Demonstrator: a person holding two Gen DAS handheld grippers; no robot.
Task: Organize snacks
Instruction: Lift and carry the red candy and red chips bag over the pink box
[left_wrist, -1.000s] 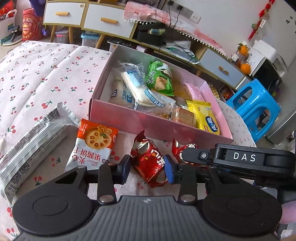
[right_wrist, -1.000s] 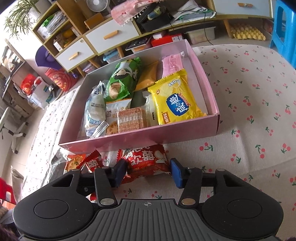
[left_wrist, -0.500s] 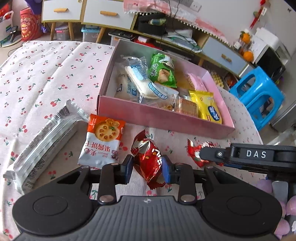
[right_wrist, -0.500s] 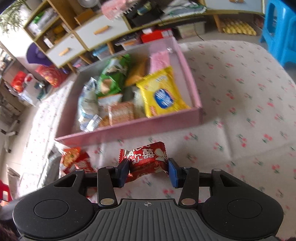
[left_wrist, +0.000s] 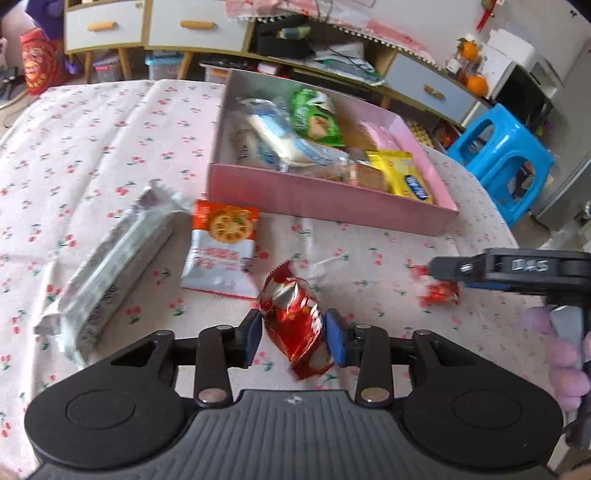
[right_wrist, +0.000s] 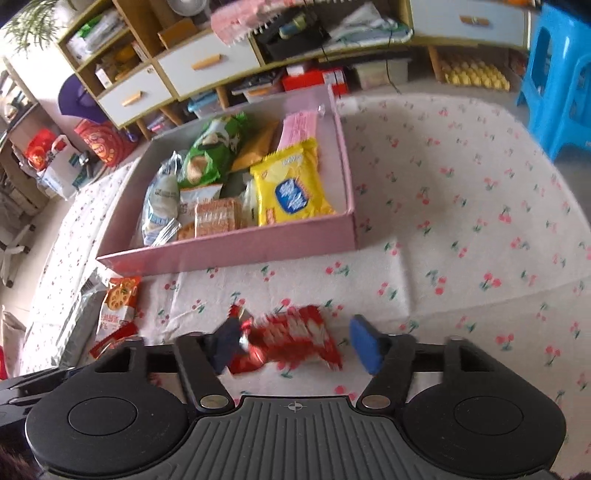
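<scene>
Across both views I see the cherry-print tablecloth filling most of the frame. The pink box sits in the upper middle of the right wrist view, packed with snacks, the yellow packet lying against its right wall. In the left wrist view, a long silver pack lies at left centre on the cloth, with an orange-and-white biscuit packet just beside it, near the box's front wall.

My left gripper sits at lower centre; its jaws are opening, narrowly set, with a red foil snack between the pads, tilted. My right gripper has its jaws opening wide: a second red snack packet lies blurred between them, touching the left pad, clear of the right one. Whether it rests on the cloth I cannot tell.
</scene>
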